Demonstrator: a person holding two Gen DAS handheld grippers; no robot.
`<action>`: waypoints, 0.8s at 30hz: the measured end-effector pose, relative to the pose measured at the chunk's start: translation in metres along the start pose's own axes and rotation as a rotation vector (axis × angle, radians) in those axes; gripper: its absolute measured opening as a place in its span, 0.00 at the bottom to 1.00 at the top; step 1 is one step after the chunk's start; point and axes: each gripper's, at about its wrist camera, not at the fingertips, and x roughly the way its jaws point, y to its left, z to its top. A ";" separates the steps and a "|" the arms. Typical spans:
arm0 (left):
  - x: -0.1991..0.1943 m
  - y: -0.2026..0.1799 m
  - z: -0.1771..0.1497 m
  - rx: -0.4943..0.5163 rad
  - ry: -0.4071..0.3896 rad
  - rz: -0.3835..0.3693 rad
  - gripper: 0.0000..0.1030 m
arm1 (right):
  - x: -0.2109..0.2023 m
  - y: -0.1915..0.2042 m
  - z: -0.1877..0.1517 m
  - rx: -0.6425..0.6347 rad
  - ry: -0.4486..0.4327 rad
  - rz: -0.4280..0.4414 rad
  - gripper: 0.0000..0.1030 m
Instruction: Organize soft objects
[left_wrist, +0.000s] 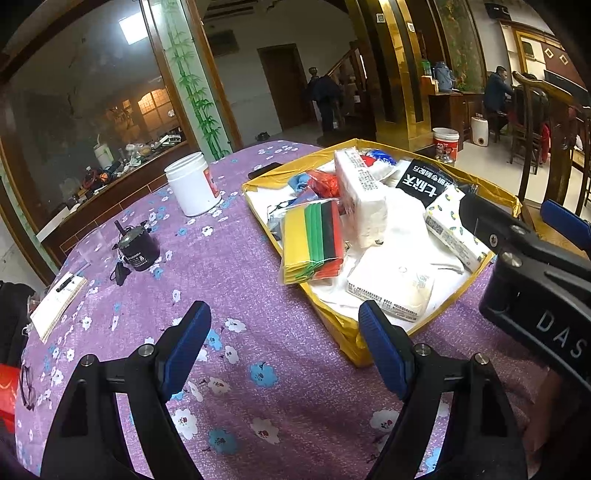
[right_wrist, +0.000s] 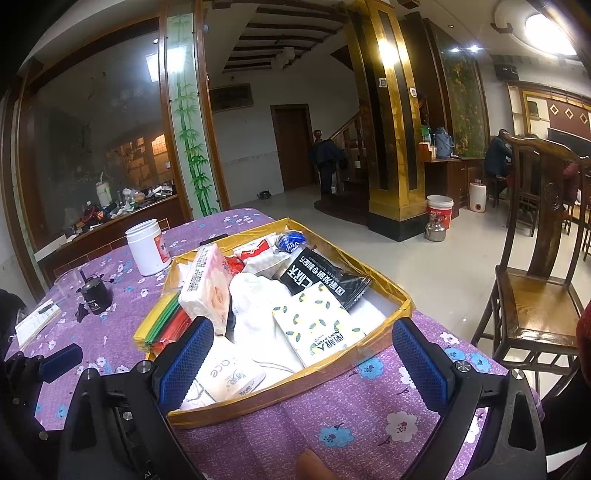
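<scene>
— Nearest the lens are the two blue-padded fingers of the left gripper (left_wrist: 284, 347), spread wide over the purple flowered tablecloth (left_wrist: 236, 280) with nothing between them.

— And the other one?

— Right gripper (right_wrist: 303, 358) is spread wide as well. It hangs at the near edge of the table, and between its fingers you see the near corner of the yellow shallow box (right_wrist: 402, 306); the pads do not press on it. From the left wrist view its black body shows at the right edge of the picture, beside the box.

— Where are the soft things?

— Piled in that box, which sits on the right half of the table. At its near end lies a white tissue pack (left_wrist: 391, 288), flat. Just beside it, along the right wall, is a tissue pack with a lemon print (right_wrist: 317, 325). A pink-white tissue pack (right_wrist: 207, 288) stands tilted on edge near the left wall. A black packet with white lettering (right_wrist: 321, 280) lies toward the far right corner, and white cloth or bags (right_wrist: 255, 306) fill the middle.

— Anything hanging over the edge?

— A bundle of yellow, green, black and red folded cloths (left_wrist: 314, 240) leans over the box's left wall, partly onto the tablecloth.

— Outside the box?

— A white jar (left_wrist: 192, 184) stands toward the far edge, well apart from a small black device (left_wrist: 138, 247) nearer the left edge, with a notepad (left_wrist: 59, 299) at the left corner.
</scene>
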 end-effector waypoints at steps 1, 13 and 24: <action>0.000 0.000 0.000 0.002 0.000 0.000 0.80 | 0.000 0.000 0.000 0.001 0.000 0.000 0.96; -0.002 -0.003 -0.001 0.014 0.000 -0.003 0.80 | 0.000 -0.001 0.000 0.006 0.006 -0.002 0.96; -0.001 -0.006 -0.002 0.033 -0.005 0.001 0.80 | 0.000 -0.002 0.000 0.008 0.007 -0.002 0.96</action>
